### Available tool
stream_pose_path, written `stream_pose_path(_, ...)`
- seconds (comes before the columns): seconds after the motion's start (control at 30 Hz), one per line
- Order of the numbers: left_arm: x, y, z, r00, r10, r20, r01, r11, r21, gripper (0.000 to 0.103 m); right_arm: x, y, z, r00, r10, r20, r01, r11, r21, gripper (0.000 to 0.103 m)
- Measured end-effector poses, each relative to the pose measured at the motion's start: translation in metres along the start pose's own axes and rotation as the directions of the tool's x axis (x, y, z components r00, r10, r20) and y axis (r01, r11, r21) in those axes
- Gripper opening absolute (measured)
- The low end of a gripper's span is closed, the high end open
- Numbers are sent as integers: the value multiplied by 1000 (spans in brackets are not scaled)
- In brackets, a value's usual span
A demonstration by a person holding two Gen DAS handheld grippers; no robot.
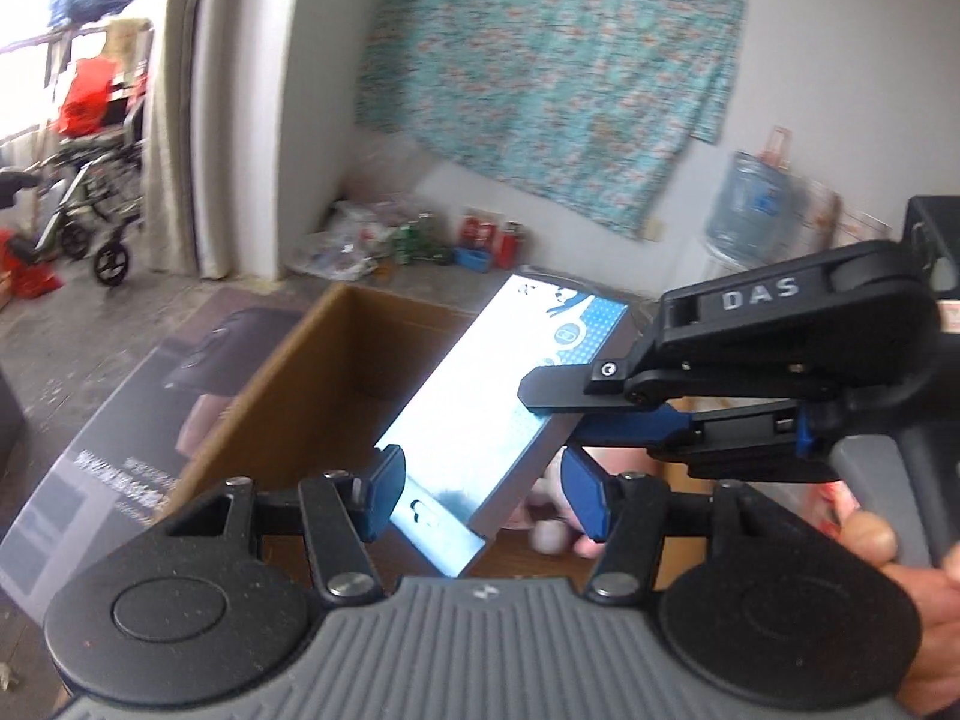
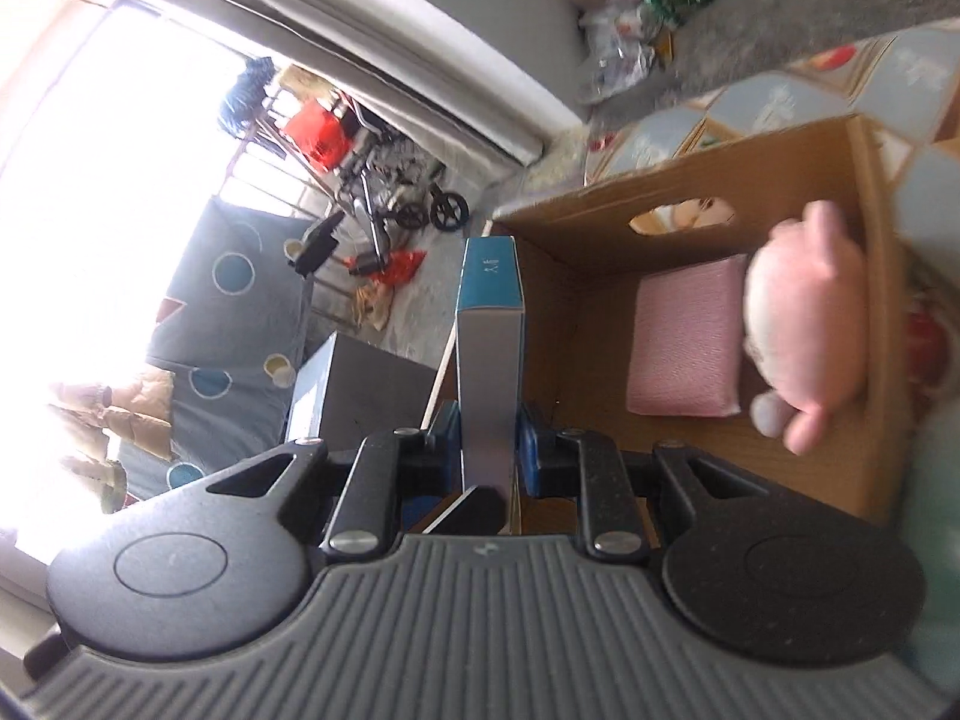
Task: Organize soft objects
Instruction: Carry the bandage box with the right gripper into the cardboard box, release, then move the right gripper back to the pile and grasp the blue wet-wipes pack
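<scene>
A flat blue and white box [image 1: 480,396] is held over an open cardboard box [image 1: 336,372]. My right gripper [image 1: 558,414] comes in from the right and is shut on the flat box's edge; in the right wrist view the flat box [image 2: 489,360] stands edge-on between its blue pads [image 2: 531,450]. My left gripper [image 1: 483,495] straddles the flat box's near end with its pads apart from it, open. Inside the cardboard box [image 2: 690,192] lie a pink cushion [image 2: 684,336] and a pink plush toy [image 2: 810,324].
A dark printed flap [image 1: 120,450] lies left of the cardboard box. Bottles and bags [image 1: 408,234] sit on the floor by the far wall, a water jug [image 1: 750,210] at the right. A wheelchair [image 1: 102,180] stands by the window.
</scene>
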State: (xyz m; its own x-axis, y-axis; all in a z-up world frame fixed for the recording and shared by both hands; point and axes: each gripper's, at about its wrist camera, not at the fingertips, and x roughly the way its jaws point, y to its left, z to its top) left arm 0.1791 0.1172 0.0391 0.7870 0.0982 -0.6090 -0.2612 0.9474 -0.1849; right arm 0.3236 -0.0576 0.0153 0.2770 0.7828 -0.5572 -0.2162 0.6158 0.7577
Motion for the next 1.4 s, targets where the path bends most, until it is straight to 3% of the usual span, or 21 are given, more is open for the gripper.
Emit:
stream_pose_path(0.2, 7, 38, 4, 997, 75, -22, -76, 996, -44, 58, 96, -12, 31, 983, -41, -182, 51, 998, 49, 19)
stream_pose_path(0.3, 6, 44, 2, 995, 93, -24, -94, 995, -40, 58, 129, -20, 39, 970, -79, -230, 90, 995, 37, 19)
stream_pose_path(0.5, 12, 46, 0, 996, 77, -44, -79, 996, -35, 58, 153, -33, 46, 959, -169, -227, 173, 985, -2, 26)
stream_pose_path(0.6, 11, 46, -3, 997, 67, -45, -68, 997, -28, 58, 143, -30, 44, 960, -201, -195, 198, 980, -36, 36)
stream_pose_path(0.97, 6, 47, -7, 997, 59, -53, -61, 998, -23, 60, 120, -25, 38, 969, -219, -117, 214, 976, -49, 31)
stream_pose_path(1.07, -5, 40, -9, 998, 37, -42, -38, 999, -3, 68, 99, -8, 32, 981, -183, -67, 178, 981, -79, 32)
stream_pose_path(1.2, -24, 22, -16, 1000, -26, -16, 26, 999, 34, 78, 33, 9, 6, 989, -144, 27, 146, 980, -133, 35)
stream_pose_path(1.27, -34, 9, -22, 997, -73, -18, 74, 996, 56, 81, -8, 11, -12, 988, -131, 78, 141, 980, -139, 45)
stream_pose_path(1.4, -55, -27, -37, 987, -159, -16, 159, 978, 133, 89, -92, 5, -59, 969, -150, 195, 182, 971, -153, 53)
